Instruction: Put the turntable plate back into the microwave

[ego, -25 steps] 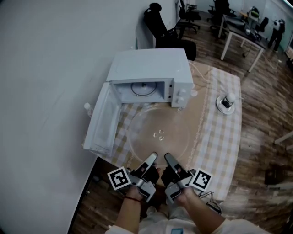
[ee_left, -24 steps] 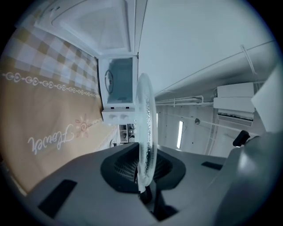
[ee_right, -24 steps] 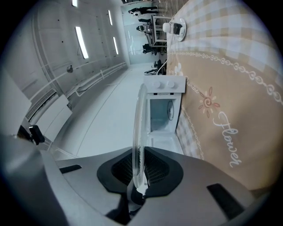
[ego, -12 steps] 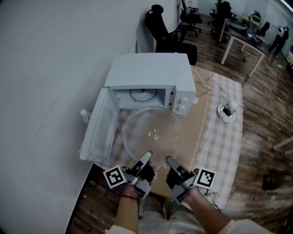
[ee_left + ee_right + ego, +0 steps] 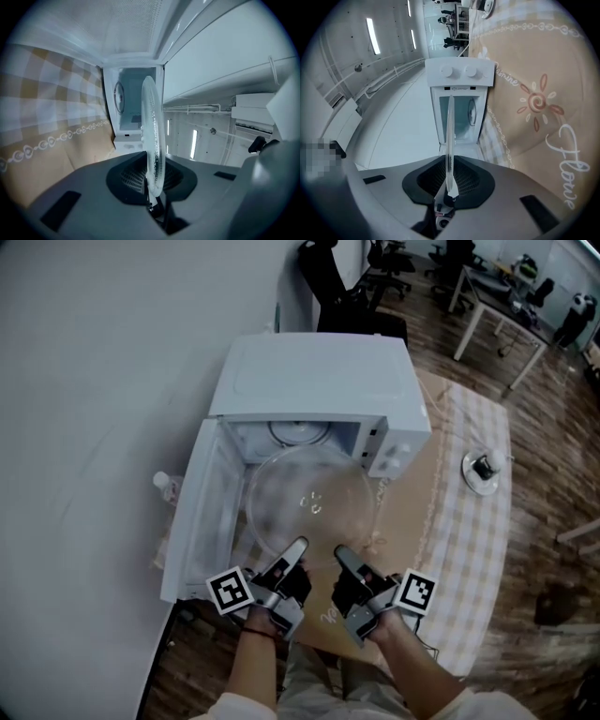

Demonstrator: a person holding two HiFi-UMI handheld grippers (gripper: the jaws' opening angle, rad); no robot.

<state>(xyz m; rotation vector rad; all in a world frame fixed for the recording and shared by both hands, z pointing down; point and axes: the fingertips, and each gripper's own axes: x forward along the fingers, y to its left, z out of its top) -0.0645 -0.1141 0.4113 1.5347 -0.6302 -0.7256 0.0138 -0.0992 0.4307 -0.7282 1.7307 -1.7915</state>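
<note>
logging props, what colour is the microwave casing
White; the boxy microwave oven shows best in the head view.

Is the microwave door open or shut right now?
Open: the door hangs swung out left of the microwave, its cavity visible behind the glass plate.

turntable plate (image 5: pixel 309 507) carried forward, reaching microwave (image 5: pixel 319 381) mouth

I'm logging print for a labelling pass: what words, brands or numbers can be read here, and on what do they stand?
"Flowe": script on the tablecloth, in the right gripper view; the picture's edge cuts off the rest.
Dark print under the knobs of the microwave: too small to read.
Nothing else is legible.
</note>
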